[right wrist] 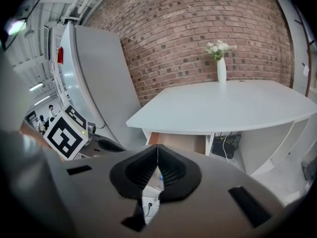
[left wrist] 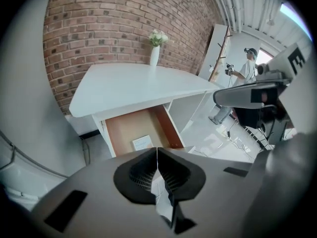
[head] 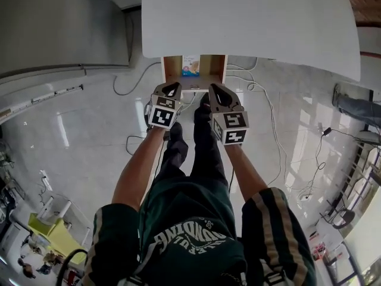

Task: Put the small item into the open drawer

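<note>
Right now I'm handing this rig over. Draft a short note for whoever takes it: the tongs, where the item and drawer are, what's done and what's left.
Left tongs: shut, nothing held.
Right tongs: shut, nothing held.
Both are held up side by side just short of the drawer, touching nothing.
The drawer is pulled open under the white table. The small item, flat and printed, lies on the drawer's floor.
Done: the item is in the drawer.
Left: probably nothing for the placing itself. The drawer stands open, should it need shutting.
</note>
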